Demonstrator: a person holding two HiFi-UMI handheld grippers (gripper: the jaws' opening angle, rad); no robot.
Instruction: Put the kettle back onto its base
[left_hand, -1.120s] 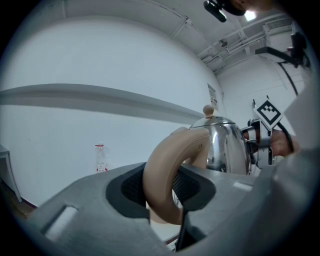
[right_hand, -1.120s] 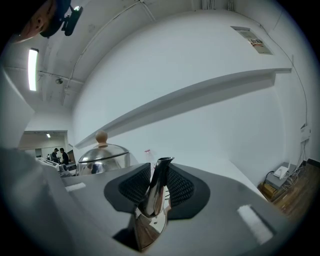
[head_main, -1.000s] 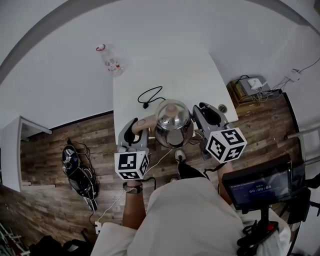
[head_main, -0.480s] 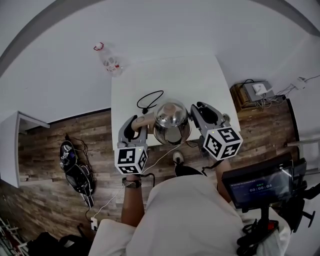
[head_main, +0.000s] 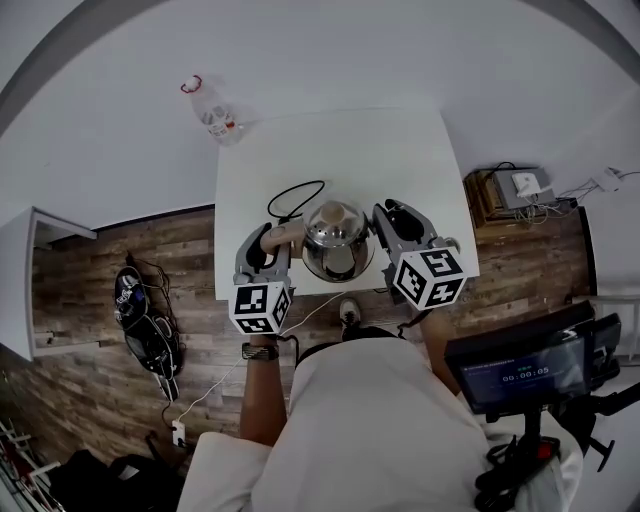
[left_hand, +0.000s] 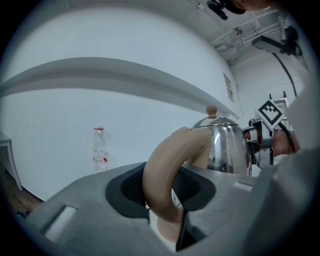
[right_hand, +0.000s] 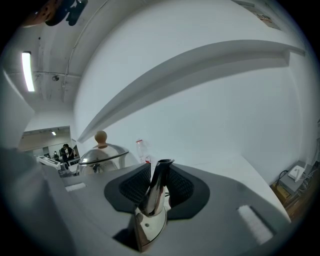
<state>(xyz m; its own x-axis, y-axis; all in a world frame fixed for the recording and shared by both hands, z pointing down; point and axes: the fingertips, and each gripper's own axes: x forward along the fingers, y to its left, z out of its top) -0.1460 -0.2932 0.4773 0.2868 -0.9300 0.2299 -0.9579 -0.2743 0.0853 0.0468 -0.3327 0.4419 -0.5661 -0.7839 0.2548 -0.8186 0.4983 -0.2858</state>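
A shiny steel kettle with a beige knob on its lid is over the near part of the white table, held between both grippers. My left gripper is shut on the kettle's beige handle, which fills the gap between the pads. My right gripper is shut on the steel spout. The kettle body and its lid show beside each grip. I cannot make out a base; the spot under the kettle is hidden.
A black cord loops on the table just behind the kettle. A clear plastic bottle stands at the table's far left corner. Right of the table are a small box with cables and a screen.
Both grippers have carried the kettle from the table's front edge further over the table and lower. Both grips are unchanged.
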